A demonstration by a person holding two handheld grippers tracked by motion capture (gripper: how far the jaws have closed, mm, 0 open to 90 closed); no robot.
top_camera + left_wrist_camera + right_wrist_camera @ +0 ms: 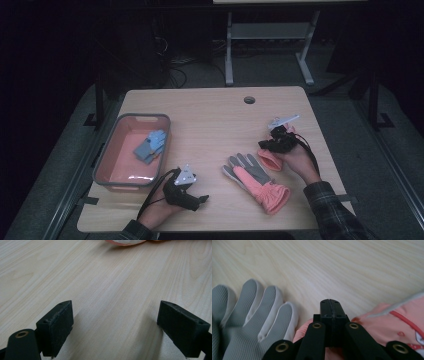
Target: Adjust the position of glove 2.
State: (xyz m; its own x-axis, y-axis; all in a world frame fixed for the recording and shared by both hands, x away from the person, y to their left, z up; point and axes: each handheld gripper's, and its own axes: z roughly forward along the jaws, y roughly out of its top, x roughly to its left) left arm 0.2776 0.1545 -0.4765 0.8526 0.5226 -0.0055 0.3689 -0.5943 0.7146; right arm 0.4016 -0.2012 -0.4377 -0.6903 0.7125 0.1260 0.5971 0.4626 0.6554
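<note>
Meanwhile right claw (pixel 270 145) is clamped on a pink glove (pixel 270 159), raised; left claw (pixel 202 199) rests apart on the table (pixel 210 115).

A light wooden rectangular table (pixel 215 120) with rounded corners carries a shallow pink plastic tray with a grey rim (pixel 142 116) near its left edge. Inside the tray, towards its far right corner, lies a blue and grey fabric glove (pixel 150 146), crumpled. On the bare wood right of the middle lies a glove with a grey ribbed palm, pale finger edges and a salmon-pink cuff (pixel 255 180), fingers pointing to the far left. A small dark round hole (pixel 249 100) sits near the far edge. Beyond the table stand the pale grey metal legs of another desk (pixel 229 50), and what may be dark cables (pixel 175 65) lie on the dim grey floor (pixel 60 165).
</note>
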